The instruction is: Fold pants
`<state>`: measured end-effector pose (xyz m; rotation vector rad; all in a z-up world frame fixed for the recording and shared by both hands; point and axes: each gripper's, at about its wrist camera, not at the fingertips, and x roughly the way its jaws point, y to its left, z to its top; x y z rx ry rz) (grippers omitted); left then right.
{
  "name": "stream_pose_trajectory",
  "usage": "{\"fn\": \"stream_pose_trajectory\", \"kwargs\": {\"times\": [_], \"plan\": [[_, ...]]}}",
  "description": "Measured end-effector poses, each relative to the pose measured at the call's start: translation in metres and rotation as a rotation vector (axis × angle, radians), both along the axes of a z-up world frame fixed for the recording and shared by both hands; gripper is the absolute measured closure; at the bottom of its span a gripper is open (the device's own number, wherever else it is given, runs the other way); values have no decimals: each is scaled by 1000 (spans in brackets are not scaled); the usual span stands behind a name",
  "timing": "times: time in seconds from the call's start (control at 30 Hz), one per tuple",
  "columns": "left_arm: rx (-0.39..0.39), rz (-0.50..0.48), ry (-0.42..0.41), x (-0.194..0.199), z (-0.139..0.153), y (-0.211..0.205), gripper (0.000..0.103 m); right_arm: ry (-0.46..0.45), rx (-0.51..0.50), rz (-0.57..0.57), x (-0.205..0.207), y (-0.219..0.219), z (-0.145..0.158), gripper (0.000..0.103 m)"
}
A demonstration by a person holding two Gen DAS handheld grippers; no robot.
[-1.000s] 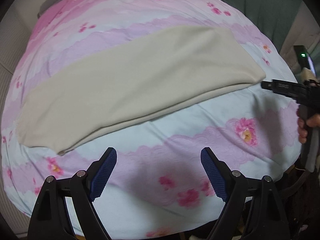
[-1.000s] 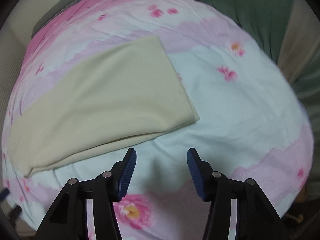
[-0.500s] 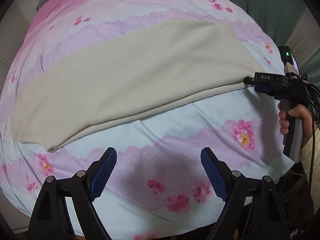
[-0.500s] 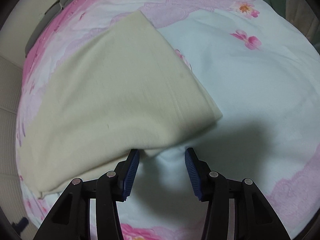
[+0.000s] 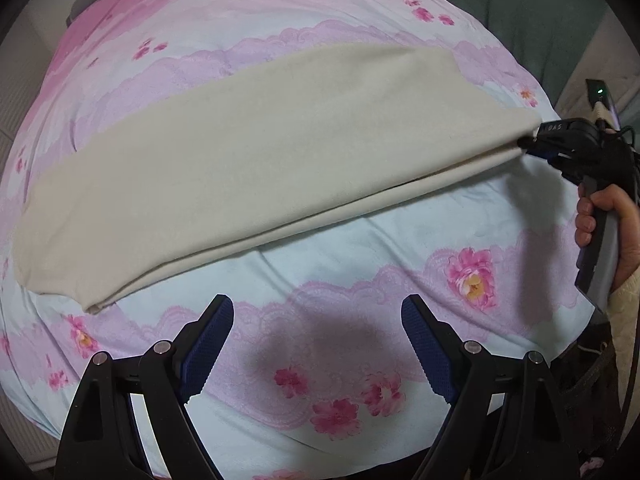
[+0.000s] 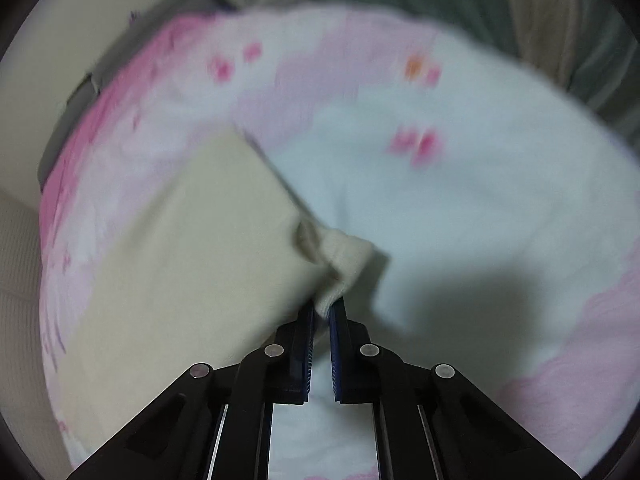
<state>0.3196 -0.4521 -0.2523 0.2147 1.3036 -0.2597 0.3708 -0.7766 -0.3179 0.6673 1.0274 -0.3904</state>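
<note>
The cream pants (image 5: 256, 168) lie folded lengthwise as a long strip across the floral bedspread (image 5: 360, 264). My left gripper (image 5: 318, 334) is open and empty, hovering over the bedspread just in front of the pants' near edge. My right gripper (image 6: 323, 312) is shut on the pants' near right corner (image 6: 340, 268), which is bunched and lifted off the bed. In the left wrist view the right gripper (image 5: 528, 145) pinches that same corner at the strip's right end. The right wrist view is blurred by motion.
The bed's right edge drops off near the hand (image 5: 612, 216) holding the right gripper. A green curtain (image 5: 520, 12) hangs behind the bed. A grey headboard (image 6: 80, 92) and a pale wall sit at the far left.
My right gripper moved onto the pants' right corner, closed on it and raised it. My left gripper moved slightly closer to the pants and stays open.
</note>
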Motion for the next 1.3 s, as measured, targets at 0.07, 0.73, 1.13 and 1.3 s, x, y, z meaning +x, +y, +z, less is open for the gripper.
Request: {"fn": "stream_pose_trajectory", "kwargs": {"times": [0.07, 0.73, 1.13, 1.3], "plan": [[-5, 12, 19, 2, 0, 1, 17, 45, -2, -1, 10, -2, -6, 97], [-69, 168, -46, -22, 33, 183, 17, 212, -418, 262, -75, 149, 78, 44], [-78, 349, -76, -19, 36, 445, 16, 110, -207, 607, -87, 457, 90, 44], [-107, 459, -110, -2, 31, 541, 16, 108, -125, 666, -75, 541, 76, 44]]}}
